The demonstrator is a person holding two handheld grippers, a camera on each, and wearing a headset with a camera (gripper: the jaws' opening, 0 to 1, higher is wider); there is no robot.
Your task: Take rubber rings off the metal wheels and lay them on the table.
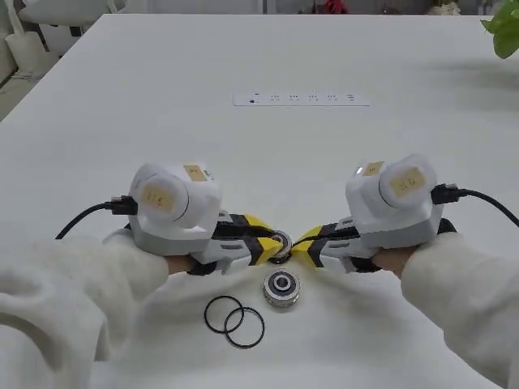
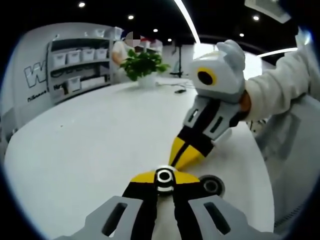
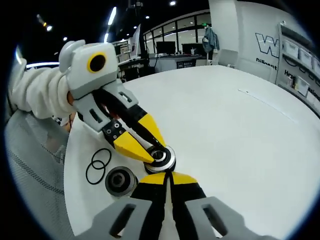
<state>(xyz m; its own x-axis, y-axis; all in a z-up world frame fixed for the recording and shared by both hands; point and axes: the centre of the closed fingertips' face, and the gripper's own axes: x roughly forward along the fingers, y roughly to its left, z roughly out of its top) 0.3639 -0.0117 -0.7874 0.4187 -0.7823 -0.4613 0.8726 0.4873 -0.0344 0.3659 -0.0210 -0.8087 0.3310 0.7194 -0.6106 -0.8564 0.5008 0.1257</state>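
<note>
A small metal wheel (image 1: 280,242) with a black rubber ring on its rim hangs just above the table between both grippers. My left gripper (image 2: 164,178) is shut on this wheel (image 2: 164,175), jaws across its hub. My right gripper (image 3: 168,178) comes from the opposite side, jaws shut, its tips pinching the ring at the near edge of the wheel (image 3: 160,157). A second metal wheel (image 1: 281,288) lies flat on the table just in front. Two loose black rubber rings (image 1: 233,321) lie overlapping on the table beside it, also seen as rings (image 3: 98,165) in the right gripper view.
A white power strip (image 1: 301,99) lies across the middle of the white table (image 1: 162,105). A green plant (image 1: 504,32) stands at the far right corner. Black cables (image 1: 81,217) trail from both grippers. White sleeves (image 1: 65,292) rest at the near edge.
</note>
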